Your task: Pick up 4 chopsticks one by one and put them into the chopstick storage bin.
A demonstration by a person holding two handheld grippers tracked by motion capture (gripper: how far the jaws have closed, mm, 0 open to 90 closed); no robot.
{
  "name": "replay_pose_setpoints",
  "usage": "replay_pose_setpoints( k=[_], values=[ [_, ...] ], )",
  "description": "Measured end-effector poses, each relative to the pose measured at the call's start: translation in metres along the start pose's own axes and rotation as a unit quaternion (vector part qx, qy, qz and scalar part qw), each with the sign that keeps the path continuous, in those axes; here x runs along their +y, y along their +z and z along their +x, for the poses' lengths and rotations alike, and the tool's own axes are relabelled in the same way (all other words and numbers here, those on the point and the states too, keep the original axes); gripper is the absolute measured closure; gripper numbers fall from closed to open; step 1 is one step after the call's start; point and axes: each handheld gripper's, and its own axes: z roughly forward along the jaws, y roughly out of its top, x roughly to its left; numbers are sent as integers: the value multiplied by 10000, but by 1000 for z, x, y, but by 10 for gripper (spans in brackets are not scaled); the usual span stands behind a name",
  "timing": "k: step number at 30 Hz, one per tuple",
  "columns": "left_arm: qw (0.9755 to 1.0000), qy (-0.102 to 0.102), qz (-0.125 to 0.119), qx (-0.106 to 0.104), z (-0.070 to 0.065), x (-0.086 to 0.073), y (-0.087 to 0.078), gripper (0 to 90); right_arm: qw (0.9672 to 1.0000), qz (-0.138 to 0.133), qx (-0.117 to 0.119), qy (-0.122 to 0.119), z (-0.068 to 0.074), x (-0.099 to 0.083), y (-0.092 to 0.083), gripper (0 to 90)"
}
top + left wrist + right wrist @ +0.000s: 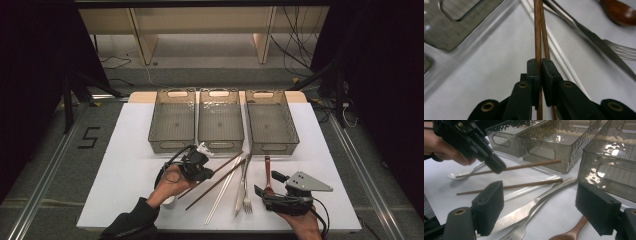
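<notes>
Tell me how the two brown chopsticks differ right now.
The upper chopstick is clamped between the shut jaws of the left gripper and lifted clear of the white table; the lower chopstick lies flat on the table, untouched. The upper chopstick reaches towards the middle bin; the lower chopstick lies beside the knife. Both are thin, brown wooden sticks.

**What my table holds**

On my white rectangular table [130,150], three smoky clear plastic bins [220,121] sit at the back. Before them lie a brown wooden chopstick [215,184], white chopsticks [222,192], steel knife [241,187], fork [247,200], wooden spoon [267,172].
</notes>
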Motion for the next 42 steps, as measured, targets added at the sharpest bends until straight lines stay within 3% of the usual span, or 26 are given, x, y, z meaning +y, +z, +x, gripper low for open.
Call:
replay_pose_setpoints(
  k=[15, 29, 35, 42],
  values=[
    [9981, -238, -553, 129, 22, 7, -42, 845, 10000, -6, -25, 10, -1, 0, 0, 235],
    [9938, -493, -819, 576, 62, 23, -74, 845, 10000, -24, -31, 24, -1, 0, 0, 235],
    [9916, -613, -878, 730, 78, 28, -83, 845, 10000, -25, -29, 26, -2, 0, 0, 235],
    [9900, -705, -843, 888, 96, 36, -81, 845, 10000, -30, -23, 33, -2, 0, 0, 235]
  ],
)
